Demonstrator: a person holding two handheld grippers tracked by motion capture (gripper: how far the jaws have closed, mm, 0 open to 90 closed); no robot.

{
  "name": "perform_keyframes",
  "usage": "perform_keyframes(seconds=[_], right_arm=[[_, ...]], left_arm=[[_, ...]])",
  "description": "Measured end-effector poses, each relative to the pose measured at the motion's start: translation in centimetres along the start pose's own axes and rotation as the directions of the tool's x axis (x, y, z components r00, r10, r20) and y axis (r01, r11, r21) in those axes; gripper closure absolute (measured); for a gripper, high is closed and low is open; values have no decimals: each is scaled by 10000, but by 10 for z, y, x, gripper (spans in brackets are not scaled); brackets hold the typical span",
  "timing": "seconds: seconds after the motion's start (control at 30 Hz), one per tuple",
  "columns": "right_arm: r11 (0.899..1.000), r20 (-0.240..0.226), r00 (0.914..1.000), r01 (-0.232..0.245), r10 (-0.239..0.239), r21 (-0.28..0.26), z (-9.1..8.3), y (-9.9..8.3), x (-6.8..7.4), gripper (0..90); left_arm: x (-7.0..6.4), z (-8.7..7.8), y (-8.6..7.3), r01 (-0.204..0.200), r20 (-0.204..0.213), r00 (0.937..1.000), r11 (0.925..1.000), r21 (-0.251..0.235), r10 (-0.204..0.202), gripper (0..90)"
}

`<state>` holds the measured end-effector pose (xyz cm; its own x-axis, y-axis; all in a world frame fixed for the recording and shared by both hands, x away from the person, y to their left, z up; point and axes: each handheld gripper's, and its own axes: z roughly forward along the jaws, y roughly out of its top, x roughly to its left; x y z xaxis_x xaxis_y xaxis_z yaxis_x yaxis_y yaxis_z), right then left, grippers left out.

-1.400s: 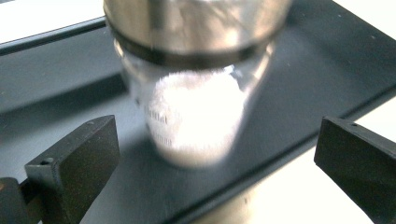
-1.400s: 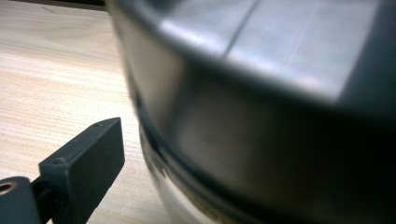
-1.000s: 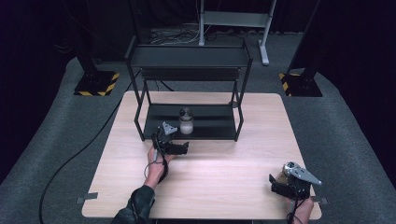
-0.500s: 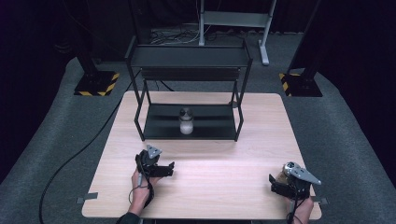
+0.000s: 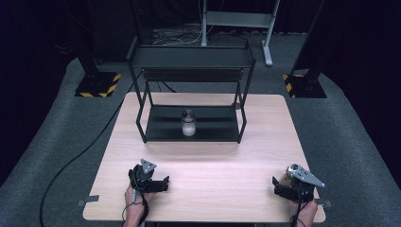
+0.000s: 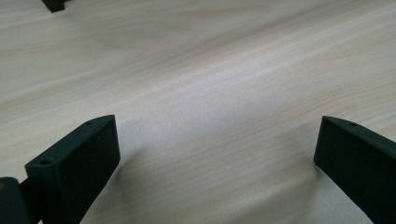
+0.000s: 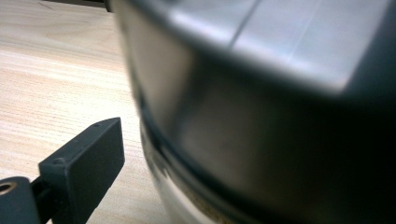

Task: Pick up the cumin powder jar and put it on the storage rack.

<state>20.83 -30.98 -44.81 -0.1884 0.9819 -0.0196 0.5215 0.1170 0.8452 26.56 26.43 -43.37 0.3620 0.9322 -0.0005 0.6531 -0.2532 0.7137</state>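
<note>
1. Since a second ago, we see that the left claw (image 5: 163, 182) has drawn back from the rack (image 5: 191, 135) to the near edge of the counter (image 5: 217, 163); the jar (image 5: 188, 123) stays where it was on the rack's lower shelf.
2. We find the left claw's jaws wide apart with nothing between them; its own view shows bare pale wood grain (image 6: 210, 93) under them.
3. We see the right claw (image 5: 279, 182) at the near right corner of the counter, unmoved. Its own view has a big blurred dark and silvery round thing (image 7: 261, 116) hard against the lens, just beside the one jaw we can see. We cannot tell whether this claw is apart, together or gripping.
4. We see the jar standing upright near the middle of the lower shelf, pale below with a dark lid, well apart from both claws.
5. We note that the rack is black metal with two levels, set on the far half of the counter; its upper shelf is bare.
6. We see a light wooden counter with rounded corners, standing on grey carpet (image 5: 85, 137).
7. We note dark surroundings, black posts on yellow-and-black striped bases (image 5: 98, 84) at the left and right, a grey metal frame (image 5: 239, 19) behind, and a black cable (image 5: 80, 153) curving over the carpet at the left.
</note>
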Motion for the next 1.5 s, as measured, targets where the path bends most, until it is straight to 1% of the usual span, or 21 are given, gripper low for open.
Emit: perform_keyframes(seconds=[0.1, 0.33, 0.53, 0.7, 0.77, 0.87, 1.07, 1.1, 1.17, 1.3, 1.43, 1.5], right_arm=[[10000, 94, 9999, -49, 49, -21, 0, 0, 1, 19], [9999, 251, 9996, 102, -100, -100, -1, -2, 6, 16], [9986, 204, 9998, 78, -67, -525, -4, -9, 5, 2], [9946, 159, 9996, 262, -248, -1001, -8, -18, 6, 0], [9930, 49, 9997, 253, -249, -1157, -9, -21, 4, 3], [9904, 154, 9997, 194, -175, -1368, -10, -25, 5, 12], [9889, 148, 9998, 125, -104, -1483, -11, -27, 4, 125], [9887, 153, 9999, 77, -55, -1494, -11, -27, 4, 135], [9874, 137, 9999, -57, 80, -1582, -12, -29, 3, 192], [9890, 178, 9996, -180, 208, -1468, -11, -27, 3, 236], [9906, 123, 9996, -241, 260, -1346, -10, -24, 2, 295], [9909, 137, 9997, -196, 216, -1335, -10, -24, 2, 298]], left_arm=[[1, -2, -2, 108, 44, 9999, 9999, 43, -108, 0], [-2, -3, -6, 143, -32, 9999, 9999, -74, -143, 0], [-2, -3, -6, 153, -33, 9999, 9998, -86, -153, 0], [-2, -3, -6, 118, -9, 9999, 9999, -83, -118, 0], [-2, -3, -7, 101, 23, 9999, 9999, -98, -101, 0], [-2, -3, -7, 77, 37, 10000, 9999, -100, -76, 0], [-2, -3, -7, 17, 57, 10000, 9999, -107, -17, 0], [-2, -3, -7, 20, 66, 10000, 9999, -110, -19, 0], [-1, -2, -7, 3, 83, 10000, 9999, -110, -2, 0], [-2, -3, -7, -19, 77, 10000, 9999, -105, 20, 1], [-1, -2, -6, -31, 92, 10000, 9999, -108, 32, 1], [-1, -3, -6, -49, 97, 9999, 9999, -96, 50, 1]])
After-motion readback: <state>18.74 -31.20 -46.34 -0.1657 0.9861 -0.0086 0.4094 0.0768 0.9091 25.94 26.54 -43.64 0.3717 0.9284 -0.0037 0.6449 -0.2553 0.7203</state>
